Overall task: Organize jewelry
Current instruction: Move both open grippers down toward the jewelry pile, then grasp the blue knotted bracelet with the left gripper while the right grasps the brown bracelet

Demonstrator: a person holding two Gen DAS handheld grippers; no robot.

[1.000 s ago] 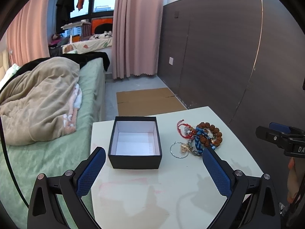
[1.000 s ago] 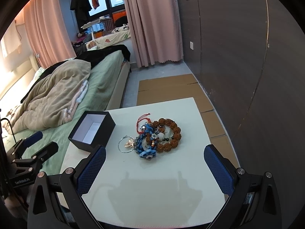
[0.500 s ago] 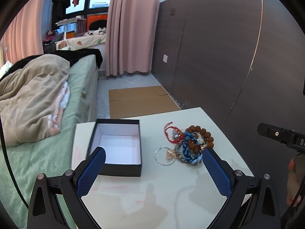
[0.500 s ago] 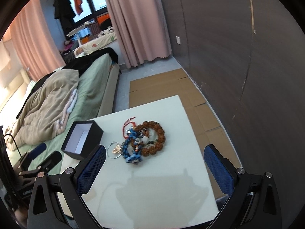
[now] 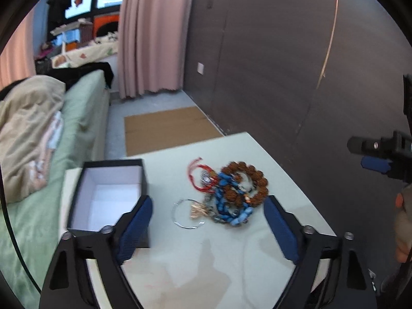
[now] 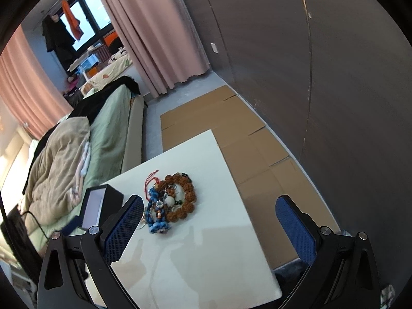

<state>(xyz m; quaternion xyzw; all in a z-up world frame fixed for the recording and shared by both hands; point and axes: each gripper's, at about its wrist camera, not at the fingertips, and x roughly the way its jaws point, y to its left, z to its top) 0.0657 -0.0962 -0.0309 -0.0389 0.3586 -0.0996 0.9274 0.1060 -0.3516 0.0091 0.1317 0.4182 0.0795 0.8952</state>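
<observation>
White square table [image 5: 231, 270]: bare near half; heap of bead bracelets & cords [image 5: 226, 193] mid-table, black open cardboard box [image 5: 108, 200] beside it at left edge, nothing inside. Left gripper [image 5: 206, 229] just narrowed, unclenched, nothing between; right gripper [image 6: 208, 229] wide, nothing held.

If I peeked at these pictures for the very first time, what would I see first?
Probably the bright heap of jewelry in the middle of the white table: a brown bead bracelet, blue beads and a red cord tangled together. Just left of it sits an empty black box, white inside.
</observation>
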